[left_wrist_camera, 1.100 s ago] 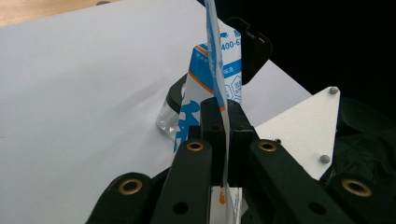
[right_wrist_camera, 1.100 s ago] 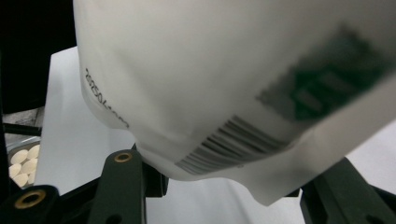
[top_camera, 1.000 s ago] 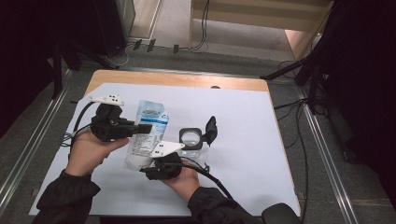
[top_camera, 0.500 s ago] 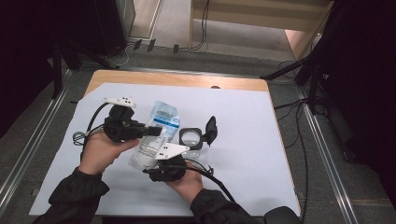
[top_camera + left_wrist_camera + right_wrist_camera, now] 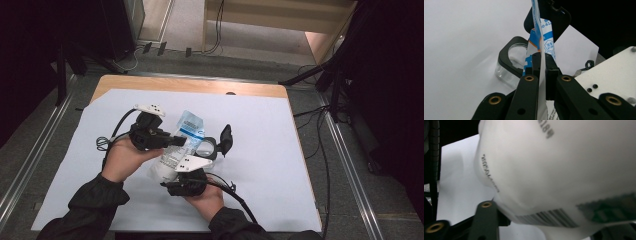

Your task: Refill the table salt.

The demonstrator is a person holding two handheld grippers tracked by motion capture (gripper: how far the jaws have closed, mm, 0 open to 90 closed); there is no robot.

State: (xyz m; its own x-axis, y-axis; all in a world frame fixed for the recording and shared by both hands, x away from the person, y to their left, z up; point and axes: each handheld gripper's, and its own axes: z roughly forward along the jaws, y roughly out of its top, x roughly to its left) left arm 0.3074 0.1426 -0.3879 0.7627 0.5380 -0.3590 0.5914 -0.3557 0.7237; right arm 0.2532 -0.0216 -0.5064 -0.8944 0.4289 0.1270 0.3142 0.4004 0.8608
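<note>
A white pouch (image 5: 176, 150) with a blue label is held tilted above the table between both grippers. My left gripper (image 5: 171, 141) comes in from the left, shut on the pouch's thin upper edge (image 5: 541, 50). My right gripper (image 5: 169, 175) grips the bulging bottom of the pouch (image 5: 554, 170) from below, and one finger (image 5: 486, 220) presses against its side. A clear container with a black rim (image 5: 210, 146) stands just right of the pouch, with its black lid (image 5: 226, 138) flipped open. The pouch's top points toward that container (image 5: 510, 60).
A white sheet (image 5: 280, 165) covers the wooden table (image 5: 190, 86). Cables (image 5: 107, 142) trail from both grippers. Metal rails (image 5: 345, 155) run along the table's sides, and the floor beyond holds stands and wires.
My left gripper has moved right and the pouch's top has tipped over toward the clear container. The right gripper stays at the pouch's bottom.
</note>
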